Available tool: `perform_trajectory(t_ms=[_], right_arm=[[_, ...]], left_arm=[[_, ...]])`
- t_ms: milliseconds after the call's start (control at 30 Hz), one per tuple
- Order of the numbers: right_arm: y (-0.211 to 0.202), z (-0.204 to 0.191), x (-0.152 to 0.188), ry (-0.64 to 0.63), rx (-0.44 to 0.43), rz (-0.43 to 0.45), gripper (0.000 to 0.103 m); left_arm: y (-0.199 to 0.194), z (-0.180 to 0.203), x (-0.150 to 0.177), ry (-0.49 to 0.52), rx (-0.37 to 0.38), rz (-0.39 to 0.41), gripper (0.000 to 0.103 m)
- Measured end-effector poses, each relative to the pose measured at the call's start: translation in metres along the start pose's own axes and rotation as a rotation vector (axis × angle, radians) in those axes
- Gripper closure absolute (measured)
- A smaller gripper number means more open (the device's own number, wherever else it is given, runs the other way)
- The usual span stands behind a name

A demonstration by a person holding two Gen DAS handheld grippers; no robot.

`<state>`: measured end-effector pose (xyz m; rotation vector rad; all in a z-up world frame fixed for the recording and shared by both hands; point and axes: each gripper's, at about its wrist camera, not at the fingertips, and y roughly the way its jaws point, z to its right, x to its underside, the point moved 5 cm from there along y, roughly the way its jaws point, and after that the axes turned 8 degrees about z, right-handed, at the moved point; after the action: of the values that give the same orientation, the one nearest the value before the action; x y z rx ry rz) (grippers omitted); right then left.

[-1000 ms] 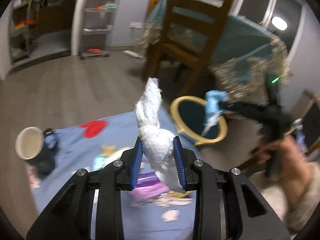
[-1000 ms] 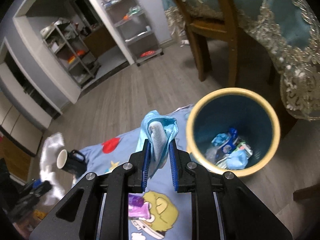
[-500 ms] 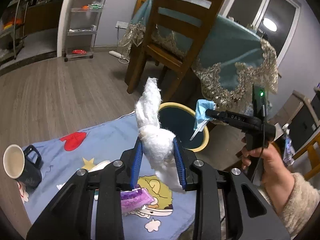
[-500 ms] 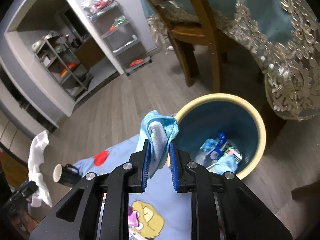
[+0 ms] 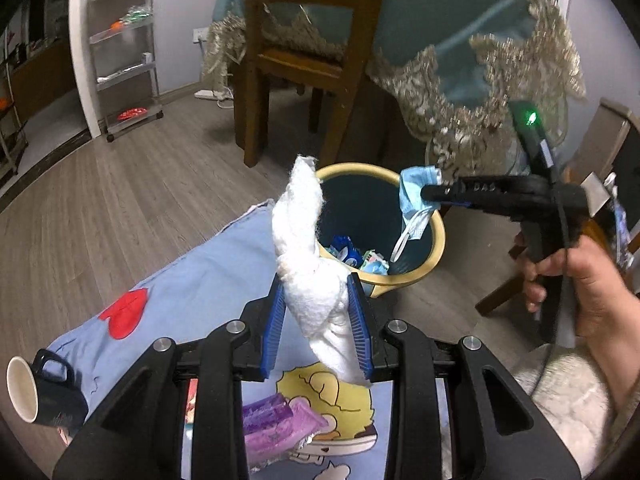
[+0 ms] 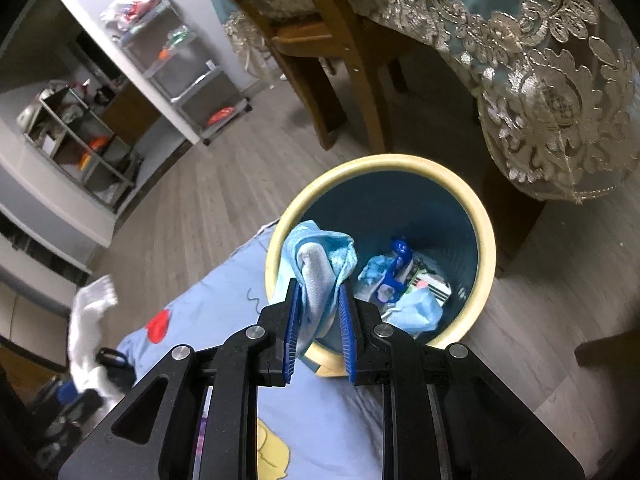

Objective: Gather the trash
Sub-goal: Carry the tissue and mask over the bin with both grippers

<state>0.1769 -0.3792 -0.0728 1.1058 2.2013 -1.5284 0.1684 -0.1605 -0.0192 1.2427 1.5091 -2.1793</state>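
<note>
My left gripper (image 5: 318,300) is shut on a crumpled white tissue (image 5: 304,232) and holds it above the blue mat, just short of the bin. My right gripper (image 6: 318,296) is shut on a light blue face mask (image 6: 320,256) and holds it over the near rim of the bin. The bin (image 6: 486,240) is dark blue with a yellow rim and has several wrappers inside. In the left wrist view the right gripper (image 5: 426,192) hangs the mask (image 5: 414,204) over the bin (image 5: 438,236). The tissue also shows in the right wrist view (image 6: 90,320).
A blue cartoon mat (image 5: 192,280) covers the low surface, with a purple wrapper (image 5: 276,428) and a dark mug (image 5: 36,392) on it. A wooden chair (image 5: 304,56) and a table with a lace-edged teal cloth (image 6: 552,92) stand behind the bin. Metal shelves (image 5: 120,44) stand by the far wall.
Both grippers have moved toward the bin with their loads. The mask now hangs over the bin's opening, and the tissue is closer to its rim.
</note>
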Motion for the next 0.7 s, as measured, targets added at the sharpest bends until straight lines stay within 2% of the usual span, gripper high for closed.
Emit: perform_trajectory(t_ms=[333, 700], right_arm=[[0.009, -0.001, -0.007, -0.058, 0.047, -0.002, 0.083], [0.025, 0.024, -0.010, -0.055, 0.135, -0.026, 0.083]], left_arm=[[0.060, 0.022, -0.002, 0.106, -0.082, -0.074, 0.073], [0.105, 0.051, -0.005, 0.144, -0.083, -0.100, 0.073]])
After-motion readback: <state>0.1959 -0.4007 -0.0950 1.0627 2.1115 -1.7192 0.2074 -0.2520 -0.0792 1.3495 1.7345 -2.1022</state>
